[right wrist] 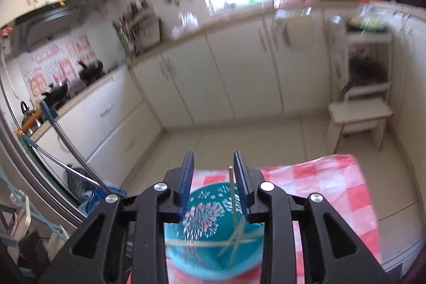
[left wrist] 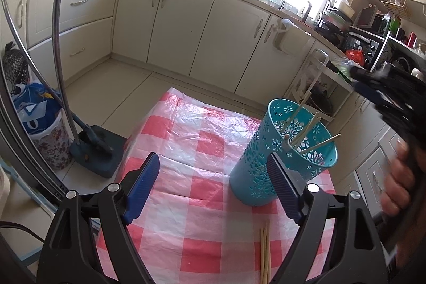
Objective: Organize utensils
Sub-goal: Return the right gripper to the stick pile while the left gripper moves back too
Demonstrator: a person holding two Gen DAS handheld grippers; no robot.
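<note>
We see a table under a pink-and-white checked cloth (left wrist: pixel 186 177) with a teal perforated holder (left wrist: pixel 282 159) standing on it at two o'clock of the cloth's centre; our left gripper (left wrist: pixel 213 188) hovers low over the cloth with its blue pads wide apart and nothing between them, the right pad just in front of the holder's wall, though we cannot tell whether it touches; our right gripper (right wrist: pixel 214 185) hangs above the holder's mouth, its pads partly apart and clamping nothing, one chopstick (right wrist: pixel 232 193) rising beside the right pad; the left view alone shows loose chopsticks (left wrist: pixel 264 254) lying on the cloth at six o'clock of the holder, about three, and a hand (left wrist: pixel 399 177); inside the holder we count four or five sticks, blurred in the right view.
</note>
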